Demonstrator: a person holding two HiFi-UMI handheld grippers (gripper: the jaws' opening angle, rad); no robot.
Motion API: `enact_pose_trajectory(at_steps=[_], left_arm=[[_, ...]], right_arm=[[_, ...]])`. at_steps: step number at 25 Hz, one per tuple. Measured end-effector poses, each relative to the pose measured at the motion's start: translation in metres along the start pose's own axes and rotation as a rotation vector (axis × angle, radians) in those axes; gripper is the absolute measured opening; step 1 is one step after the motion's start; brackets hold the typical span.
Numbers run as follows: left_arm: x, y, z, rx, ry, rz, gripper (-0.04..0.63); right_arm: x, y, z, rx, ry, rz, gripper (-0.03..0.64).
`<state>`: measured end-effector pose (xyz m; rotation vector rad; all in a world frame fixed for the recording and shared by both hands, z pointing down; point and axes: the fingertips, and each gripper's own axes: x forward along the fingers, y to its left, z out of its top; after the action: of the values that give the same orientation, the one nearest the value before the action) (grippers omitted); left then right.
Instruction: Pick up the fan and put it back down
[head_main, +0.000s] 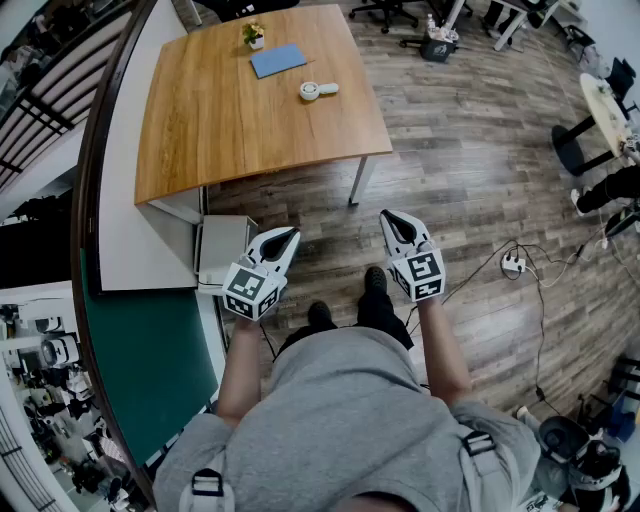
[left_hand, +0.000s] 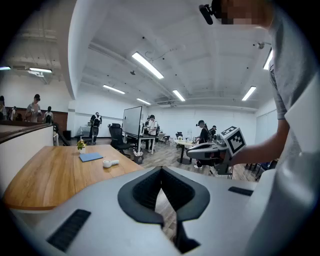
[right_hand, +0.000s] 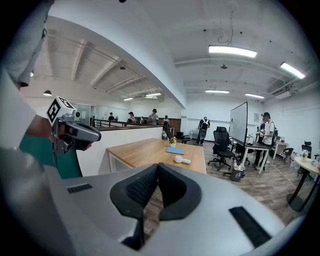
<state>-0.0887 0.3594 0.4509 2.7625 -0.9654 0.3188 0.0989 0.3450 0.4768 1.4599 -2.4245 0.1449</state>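
The fan (head_main: 318, 91), small and white, lies flat on the wooden table (head_main: 220, 130) close to its right edge, toward the far right corner, with its handle pointing at that edge. Nothing touches it. Just beyond it, toward the far edge, lies a flat blue pad (head_main: 277, 60), and past that a small potted plant (head_main: 254, 36) stands at the far edge. The three sit apart from one another.

Both grippers are well short of the table, held over the plank floor (head_main: 450, 180) in front of the person's body, off the table's near right corner. The left gripper (head_main: 290, 234) has its fingers pressed together with nothing between them, and it points toward the table's near edge. The right gripper (head_main: 388, 216) is likewise closed up and empty, held level with the left one and well apart from it. Each tilts slightly downward. A white power strip (head_main: 513, 264) with trailing cables lies on the floor to the right
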Motion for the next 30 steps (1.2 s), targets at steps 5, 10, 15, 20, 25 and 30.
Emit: enact_pose_trajectory(at_steps=[5,10,15,20,25,30], left_arm=[[-0.023,-0.003,-0.009,0.001,0.003,0.012,0.018],[-0.031,0.002,-0.006,-0.001,-0.004,0.015,0.018],[-0.030,-0.004,-0.005,0.011,0.003,-0.007,0.018],[-0.026,-0.008,-0.005,0.019,0.000,-0.028,0.018],[-0.025,-0.010,-0.002,0.023,-0.011,-0.038,0.020],[-0.025,-0.007,0.000,0.020,-0.021,-0.035,0.020]], right_arm=[[-0.010,0.021,-0.006,-0.002,-0.002,-0.004,0.003],[-0.010,0.027,-0.007,0.022,-0.003,-0.020,0.005],[-0.013,0.029,-0.004,0.042,-0.016,-0.031,0.005],[-0.016,0.031,-0.003,0.033,-0.020,-0.041,0.005],[-0.016,0.032,-0.004,0.035,-0.017,-0.035,0.005],[-0.013,0.032,-0.002,0.025,-0.025,-0.030,0.006]])
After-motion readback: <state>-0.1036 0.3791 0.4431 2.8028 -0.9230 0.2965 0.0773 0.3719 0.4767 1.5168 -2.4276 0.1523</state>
